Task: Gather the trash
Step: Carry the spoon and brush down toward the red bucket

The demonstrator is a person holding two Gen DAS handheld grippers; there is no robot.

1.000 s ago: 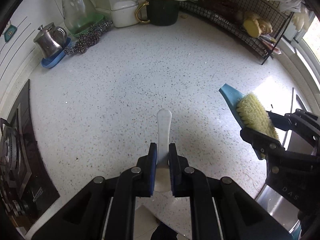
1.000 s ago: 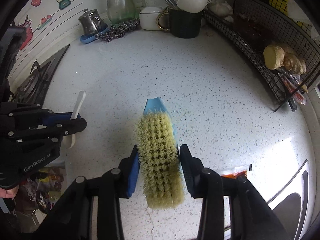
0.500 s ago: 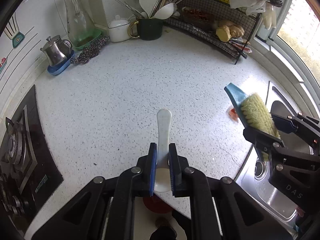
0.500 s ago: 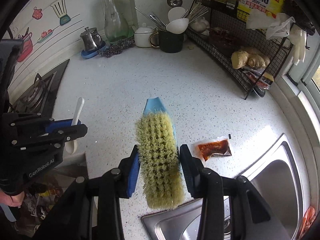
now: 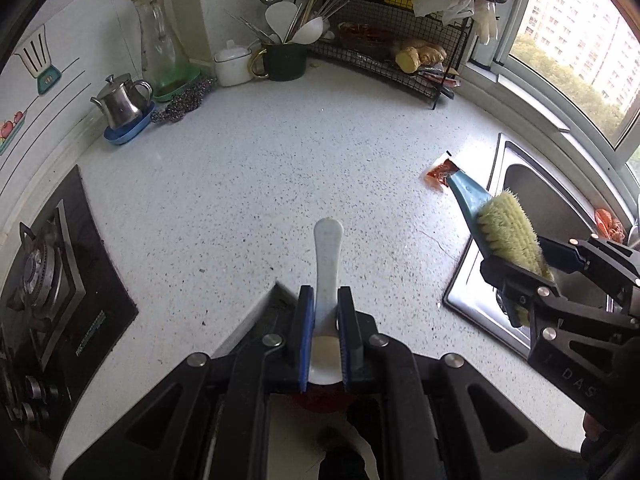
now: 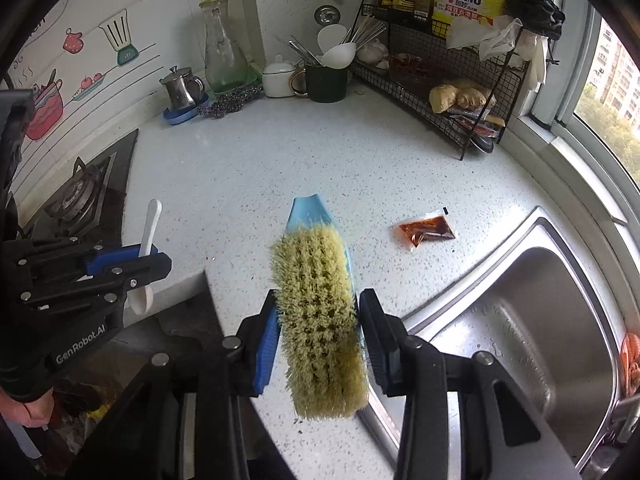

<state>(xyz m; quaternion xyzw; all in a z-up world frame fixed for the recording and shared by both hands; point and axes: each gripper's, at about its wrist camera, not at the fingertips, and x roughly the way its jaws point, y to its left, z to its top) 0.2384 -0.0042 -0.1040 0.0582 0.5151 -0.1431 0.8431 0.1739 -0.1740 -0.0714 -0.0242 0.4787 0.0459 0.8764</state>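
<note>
"OMO" reads on the yellow detergent bag (image 6: 472, 0) atop my black wire rack (image 6: 460, 80); "GenRobot.AI" is printed on my left gripper (image 6: 136, 264).

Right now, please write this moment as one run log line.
left gripper: shut on spoon | right gripper: shut on brush | sauce packet: on counter, untouched

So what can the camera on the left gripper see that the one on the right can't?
Only the left wrist view shows the left gripper head-on, clamped on the white spoon, with the stove knobs at its edge.
Only the right wrist view shows the brush bristles-up in the right gripper, the pot sticker on the wall, and a hand.
Both show the red sachet on the counter, the sink, and the rack.
</note>
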